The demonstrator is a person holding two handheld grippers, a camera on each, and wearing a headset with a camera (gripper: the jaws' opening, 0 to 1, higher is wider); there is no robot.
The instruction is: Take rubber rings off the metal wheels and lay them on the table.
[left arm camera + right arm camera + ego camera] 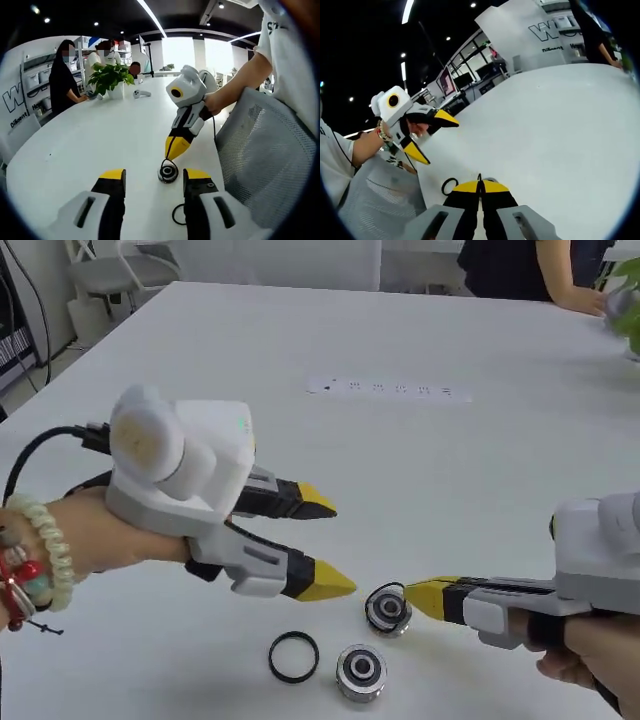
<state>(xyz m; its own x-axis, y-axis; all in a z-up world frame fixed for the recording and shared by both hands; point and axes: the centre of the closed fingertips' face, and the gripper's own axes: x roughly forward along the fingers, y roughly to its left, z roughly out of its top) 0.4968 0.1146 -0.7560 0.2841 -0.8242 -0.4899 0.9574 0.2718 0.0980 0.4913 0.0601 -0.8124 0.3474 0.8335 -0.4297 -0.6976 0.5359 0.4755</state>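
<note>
At nine o'clock in my head view my left hand (105, 540), beads on the wrist, holds the left gripper (328, 542). It is released: the two yellow-tipped jaws stand well apart with nothing between them, hovering above the white table (400, 460). Its own view agrees, with the jaws spread at five and seven o'clock.

At six o'clock in the head view a loose rubber ring (293, 656) lies flat on the table, off any wheel. Just beside it, at its three o'clock, sits the near wheel (360, 670), its rim showing metal all round. At one o'clock from that wheel, close by, sits the second wheel (388, 611), also on the table.

The right gripper (418, 596) comes in from three o'clock, low over the table, with its tips at the second wheel's upper edge. It is clenched: in the right gripper view the yellow jaws meet with a thin black line between them. That line is the pinched rubber ring (384, 588). The left gripper view shows it as a thin loop drawn up from the second wheel to the right gripper's tip, its lower end at the wheel. In the right gripper view the loose rubber ring lies at nine o'clock of the closed tips, and the left gripper hangs spread at ten o'clock.
</note>
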